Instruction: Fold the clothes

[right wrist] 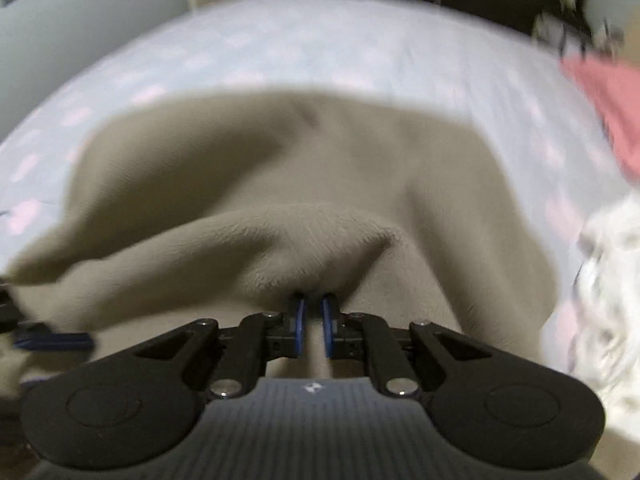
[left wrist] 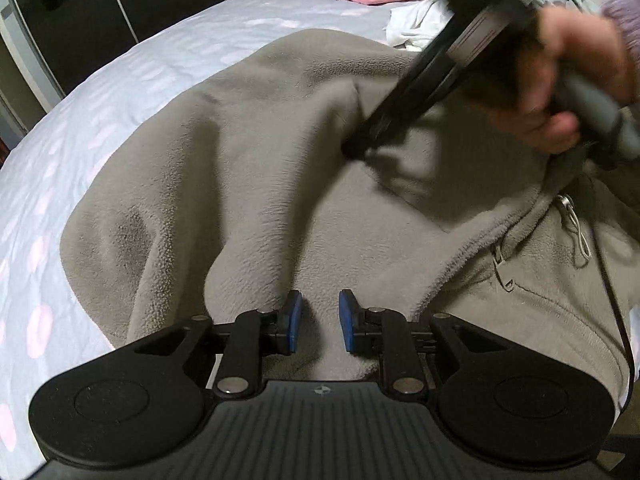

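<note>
Right wrist view: right gripper (right wrist: 314, 312) pinches a fold of grey fleece jacket (right wrist: 280, 168) spread on the bed (right wrist: 280, 40). Left gripper (left wrist: 320, 320), narrowly apart, straddles fleece. Carrying the fold across evenly would keep the edges aligned.

Left gripper (left wrist: 320, 322): sitting at the lower centre of its own view, blue pads (left wrist: 295, 320) standing slightly apart over grey fleece, angling steeply downward.
Right gripper (right wrist: 314, 330): at lower centre of its view, pads nearly together and pinching a fleece fold.
Right hand (left wrist: 560, 80): gripping its tool's handle at upper right of the left view, blurred.
</note>
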Tool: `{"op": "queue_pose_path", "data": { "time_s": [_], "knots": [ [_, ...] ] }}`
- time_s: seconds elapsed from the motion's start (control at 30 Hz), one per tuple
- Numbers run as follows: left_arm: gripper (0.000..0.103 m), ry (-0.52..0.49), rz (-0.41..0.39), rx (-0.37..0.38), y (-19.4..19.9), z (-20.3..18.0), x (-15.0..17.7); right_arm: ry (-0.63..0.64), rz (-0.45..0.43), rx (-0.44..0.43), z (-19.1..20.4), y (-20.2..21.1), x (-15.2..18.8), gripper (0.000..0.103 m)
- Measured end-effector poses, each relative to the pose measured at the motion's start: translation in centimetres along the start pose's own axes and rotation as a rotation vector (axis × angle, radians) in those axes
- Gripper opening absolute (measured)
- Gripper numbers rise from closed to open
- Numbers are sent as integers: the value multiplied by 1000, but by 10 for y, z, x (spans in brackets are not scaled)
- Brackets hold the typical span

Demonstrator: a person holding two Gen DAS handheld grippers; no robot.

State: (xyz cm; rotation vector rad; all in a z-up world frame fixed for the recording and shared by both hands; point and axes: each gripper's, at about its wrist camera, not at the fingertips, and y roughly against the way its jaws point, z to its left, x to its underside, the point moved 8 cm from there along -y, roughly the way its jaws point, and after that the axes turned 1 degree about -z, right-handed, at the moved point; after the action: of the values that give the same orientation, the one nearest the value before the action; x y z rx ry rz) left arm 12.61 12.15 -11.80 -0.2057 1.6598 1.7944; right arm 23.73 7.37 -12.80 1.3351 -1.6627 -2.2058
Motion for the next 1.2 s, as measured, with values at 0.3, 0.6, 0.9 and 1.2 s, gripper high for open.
{"op": "queue_pose_path", "data": {
  "time_s": [0.3, 0.6, 0.9, 1.2],
  "knots": [
    [19, 60, -47, 51, 14, 9, -11, -37, 8, -34, -8, -5, 1, 11],
    [19, 165, -40, -45, 15, 35, -13, 12, -59, -16, -25, 74, 6, 14],
    [19, 116, -32, -83, 22, 33, -9, 52, 2, 62, -53, 81, 49, 20],
    [44, 107, -45, -3, 71, 45, 15, 63, -122, -33, -54, 165, 71, 39]
  ]
}}
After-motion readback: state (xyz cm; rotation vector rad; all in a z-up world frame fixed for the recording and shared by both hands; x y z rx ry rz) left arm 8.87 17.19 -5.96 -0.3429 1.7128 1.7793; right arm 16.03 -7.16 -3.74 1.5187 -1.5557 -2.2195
